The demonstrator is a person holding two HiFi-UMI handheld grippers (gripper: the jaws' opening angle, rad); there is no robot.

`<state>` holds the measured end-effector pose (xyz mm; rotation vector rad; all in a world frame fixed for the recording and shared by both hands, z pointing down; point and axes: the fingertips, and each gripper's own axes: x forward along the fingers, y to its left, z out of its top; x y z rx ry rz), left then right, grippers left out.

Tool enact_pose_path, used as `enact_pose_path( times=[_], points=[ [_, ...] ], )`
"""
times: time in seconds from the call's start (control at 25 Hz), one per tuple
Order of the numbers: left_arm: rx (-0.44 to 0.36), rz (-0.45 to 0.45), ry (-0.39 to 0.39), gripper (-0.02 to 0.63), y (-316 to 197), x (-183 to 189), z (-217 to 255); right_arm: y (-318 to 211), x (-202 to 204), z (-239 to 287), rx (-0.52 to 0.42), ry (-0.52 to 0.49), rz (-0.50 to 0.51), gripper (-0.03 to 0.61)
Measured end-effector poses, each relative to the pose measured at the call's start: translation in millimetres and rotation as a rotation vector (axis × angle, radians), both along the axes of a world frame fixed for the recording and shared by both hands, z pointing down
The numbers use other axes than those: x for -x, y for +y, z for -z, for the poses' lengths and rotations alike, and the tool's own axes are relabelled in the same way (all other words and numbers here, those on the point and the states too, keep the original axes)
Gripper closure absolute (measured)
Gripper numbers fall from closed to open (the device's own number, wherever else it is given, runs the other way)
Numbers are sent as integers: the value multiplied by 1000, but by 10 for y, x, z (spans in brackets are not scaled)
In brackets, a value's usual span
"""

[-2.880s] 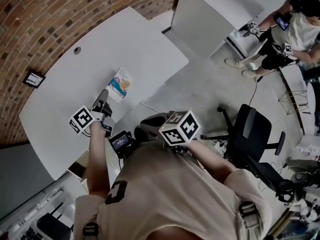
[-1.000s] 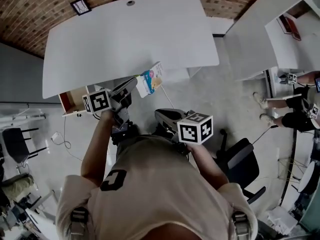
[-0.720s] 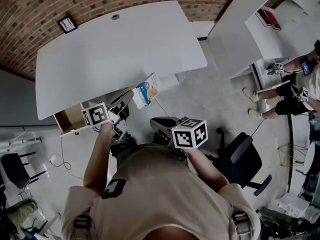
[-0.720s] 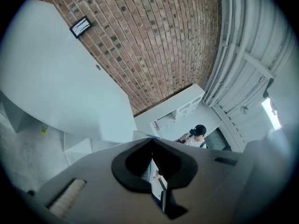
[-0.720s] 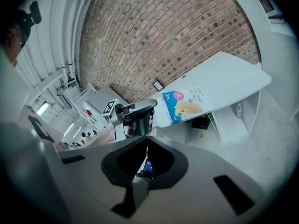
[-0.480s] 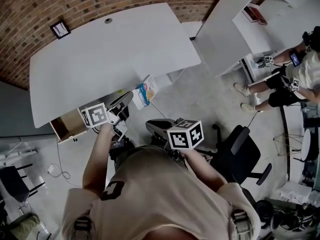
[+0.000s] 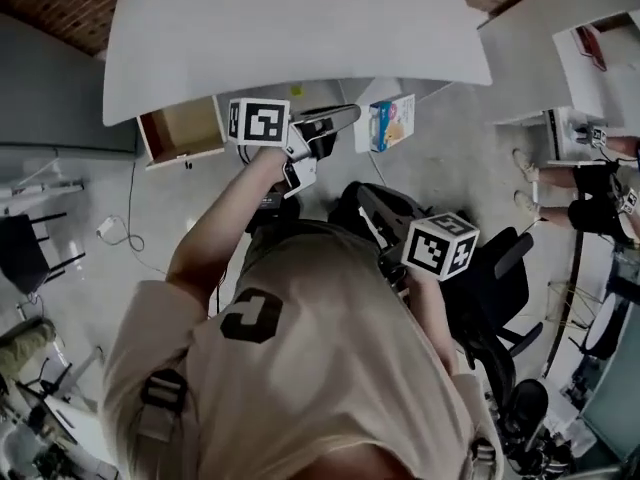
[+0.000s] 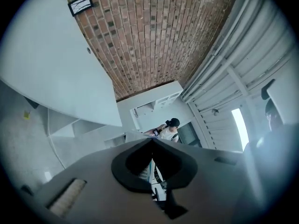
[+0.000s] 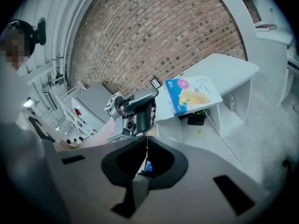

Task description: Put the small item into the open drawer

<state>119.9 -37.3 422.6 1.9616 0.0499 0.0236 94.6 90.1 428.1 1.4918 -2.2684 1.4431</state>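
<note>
The small item is a flat blue-and-white packet (image 7: pixel 392 120), off the table and above the floor. My left gripper (image 7: pixel 350 111) is shut on the packet's near edge; the packet does not show in the left gripper view, where the gripper (image 8: pixel 152 140) has its jaws closed. In the right gripper view the packet (image 9: pixel 194 93) hangs by the left gripper (image 9: pixel 155 94), in front of the table edge. The open drawer (image 7: pixel 182 128), wood-lined, juts from under the table, left of the left gripper. My right gripper (image 7: pixel 362 193) is shut and empty, low near the body (image 9: pixel 146 136).
The white table (image 7: pixel 300 28) spans the top, with a second white desk (image 7: pixel 560 28) at the upper right. A black office chair (image 7: pixel 505 268) stands at the right, another chair (image 7: pixel 25 248) at the left. A person (image 7: pixel 605 183) stands at the far right.
The packet, lying on the table at first, has come off it with the left gripper and now hangs past the table edge. The view has swung, bringing the drawer closer.
</note>
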Motion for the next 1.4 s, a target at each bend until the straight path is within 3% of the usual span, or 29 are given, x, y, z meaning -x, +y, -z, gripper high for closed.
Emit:
enact_pose_path(
  times=[0.12,0.28,0.48,0.64,0.76,0.8,1.0,1.24,1.4],
  points=[
    [-22,7,-31,612,-51,352,-67,-17,183,-38,-3,-11,-27,572],
    [-61,54,-72,612,-196,1113,-192,-38,700,-66,20,9,40,574],
    [-101,175,-129,612,-496,1901,-351,-151,1017,-92,25,43,95,572],
    [-174,292,-255,612,-704,2568,-421,-172,1228,-94,9,39,150,572],
    [28,344,-93,612,-523,2604,-296,-154,1227,-71,12,48,190,572],
    [58,356,-73,612,-494,2618,-280,-157,1209,-65,13,49,191,574],
    [37,396,-143,612,-511,2733,-381,-228,1075,-63,31,9,163,572],
    [22,451,-227,612,-428,2799,-572,-272,1097,-133,38,-33,236,574],
    [41,491,-297,612,-533,2684,-659,-465,861,-98,11,-60,259,572]
  ],
)
